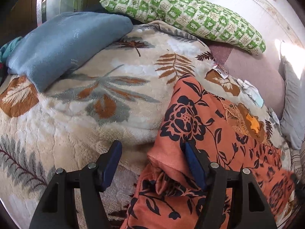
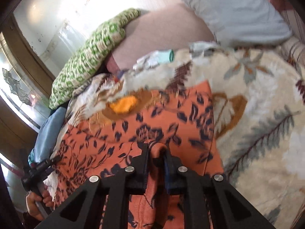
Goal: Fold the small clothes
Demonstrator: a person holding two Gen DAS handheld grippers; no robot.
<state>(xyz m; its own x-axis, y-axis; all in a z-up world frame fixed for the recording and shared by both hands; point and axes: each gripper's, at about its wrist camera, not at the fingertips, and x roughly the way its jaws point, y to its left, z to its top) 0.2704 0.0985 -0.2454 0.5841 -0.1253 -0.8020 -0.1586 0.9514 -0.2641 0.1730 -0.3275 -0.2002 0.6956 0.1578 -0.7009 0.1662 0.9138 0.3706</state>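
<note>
- Blue cushion (image 1: pixel 64 43), green pillow (image 1: pixel 183 15): beyond garment (image 1: pixel 209 126), on blanket (image 1: pixel 95 103).
- Left gripper (image 1: pixel 152 152): spread, garment edge between fingers.
- Right gripper (image 2: pixel 157 152): pinching garment fold.

One orange floral garment (image 1: pixel 200 118), three pillows, one leaf-print blanket (image 1: pixel 106 99)

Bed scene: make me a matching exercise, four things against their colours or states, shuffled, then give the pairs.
Things:
1. garment
2. long pillow
3. left gripper
4. right gripper

Colours or states:
A. green and cream checks
B. jaws closed on a fold of cloth
C. orange with dark flowers
D. jaws apart, one pad on the cloth's edge

Pairs: 1-C, 2-A, 3-D, 4-B
</note>
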